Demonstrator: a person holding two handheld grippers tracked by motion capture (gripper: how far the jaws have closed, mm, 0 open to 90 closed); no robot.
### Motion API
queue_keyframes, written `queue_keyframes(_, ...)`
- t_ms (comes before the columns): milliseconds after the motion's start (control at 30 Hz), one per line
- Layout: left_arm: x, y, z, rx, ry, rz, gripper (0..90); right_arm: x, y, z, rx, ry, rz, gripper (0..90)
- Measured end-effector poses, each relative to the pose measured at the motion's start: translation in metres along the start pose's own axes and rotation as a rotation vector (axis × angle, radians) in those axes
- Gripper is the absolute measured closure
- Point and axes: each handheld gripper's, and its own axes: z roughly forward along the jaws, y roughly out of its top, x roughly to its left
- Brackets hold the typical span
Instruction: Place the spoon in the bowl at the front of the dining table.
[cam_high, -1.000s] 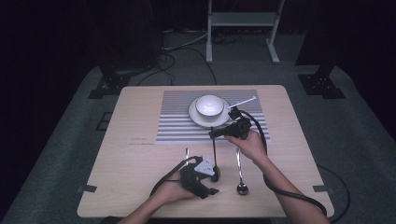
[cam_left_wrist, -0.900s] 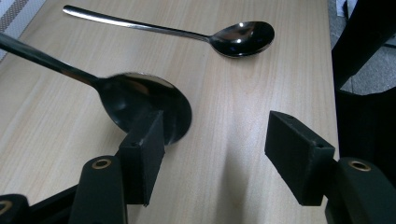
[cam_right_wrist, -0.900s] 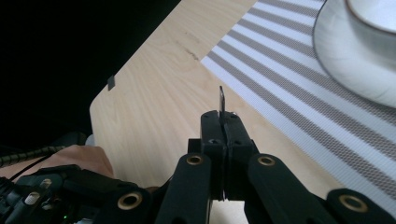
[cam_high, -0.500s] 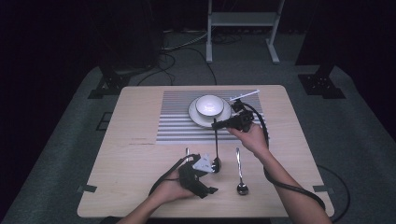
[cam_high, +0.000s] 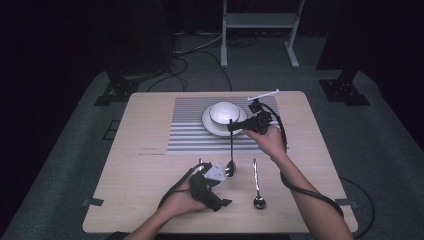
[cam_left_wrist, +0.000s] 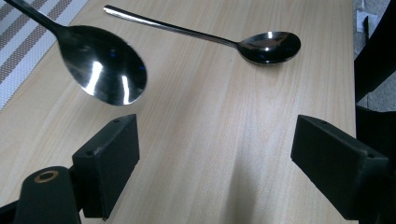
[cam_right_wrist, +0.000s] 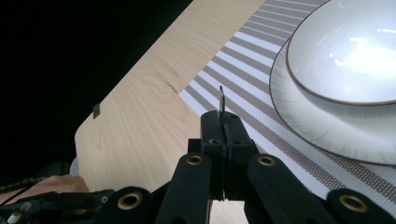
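Observation:
My right gripper (cam_high: 234, 127) is shut on the handle end of a steel spoon (cam_high: 231, 150). The spoon hangs down from it, its bowl (cam_left_wrist: 107, 70) just off the table. The handle tip (cam_right_wrist: 221, 98) sticks out past the shut right gripper (cam_right_wrist: 221, 116). My left gripper (cam_high: 224, 190) rests near the front edge; its jaws have just been opening. The left gripper (cam_left_wrist: 219, 140) stands open over bare wood, with the hanging spoon beyond its left jaw. A second spoon (cam_high: 256, 185) lies flat to the right, seen as the second spoon (cam_left_wrist: 268, 46) ahead.
A white bowl (cam_high: 223, 112) sits on a white plate (cam_high: 210, 126) on a striped placemat (cam_high: 185, 135) at the back of the wooden table (cam_high: 145, 165). The plate (cam_right_wrist: 322, 135) lies right of the spoon tip. A white stick (cam_high: 263, 94) lies at the mat's far corner.
The right gripper has carried the spoon up and toward the plate. The spoon's bowl has come away from the left gripper, whose hand stayed put.

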Motion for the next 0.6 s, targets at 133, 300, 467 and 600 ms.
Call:
queue_keyframes(133,0.000,0.000,-0.001,-0.005,0.007,-0.014,12.3,0.002,0.007,0.000,-0.009,-0.024,-0.016,88.9)
queue_keyframes(300,0.001,0.000,-0.001,-0.011,0.011,-0.015,12.3,0.003,0.014,-0.001,-0.014,-0.049,-0.024,88.9)
queue_keyframes(467,0.001,0.000,-0.003,-0.019,0.013,-0.021,12.3,0.003,0.024,-0.003,-0.024,-0.086,-0.035,88.9)
queue_keyframes(600,0.001,0.000,-0.002,-0.022,0.016,-0.022,11.7,0.001,0.031,-0.005,-0.032,-0.096,-0.033,88.9)
